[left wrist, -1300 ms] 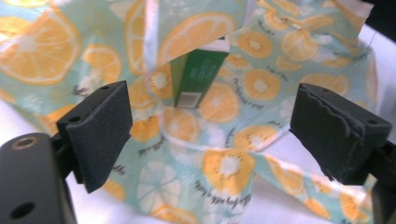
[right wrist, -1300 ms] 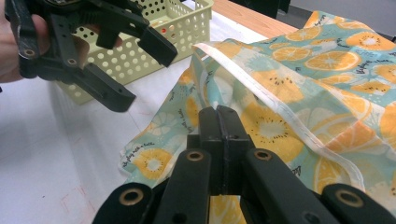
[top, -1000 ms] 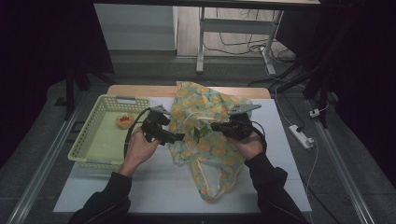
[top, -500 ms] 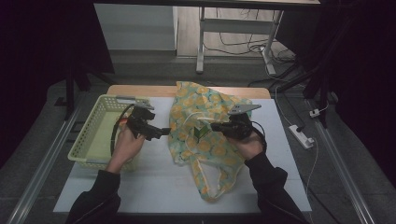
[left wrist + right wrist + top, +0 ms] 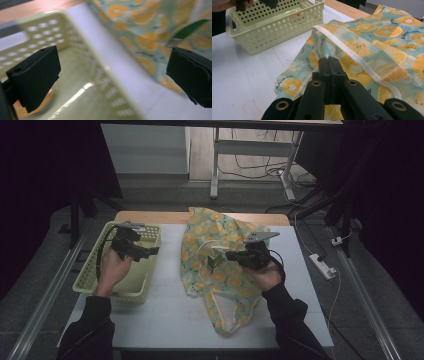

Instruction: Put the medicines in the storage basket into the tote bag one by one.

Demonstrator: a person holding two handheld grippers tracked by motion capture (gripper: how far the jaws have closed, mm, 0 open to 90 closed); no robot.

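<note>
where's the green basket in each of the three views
High view: the basket sits at the left of the table, under the left gripper.
Left gripper view: its holed wall and floor run across the left and middle, between the open jaws.
Right gripper view: it stands at the upper left, past the shut right gripper.
Shared landmark: the orange-print bag, beside the basket in every view.

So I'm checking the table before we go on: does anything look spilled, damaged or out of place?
Nothing looks spilled or broken. The orange-print fabric bag lies rumpled and askew on the white table, one handle trailing toward the near edge. The perforated basket sits upright at the table's left edge, with a small round thing inside, too blurred to name.
</note>
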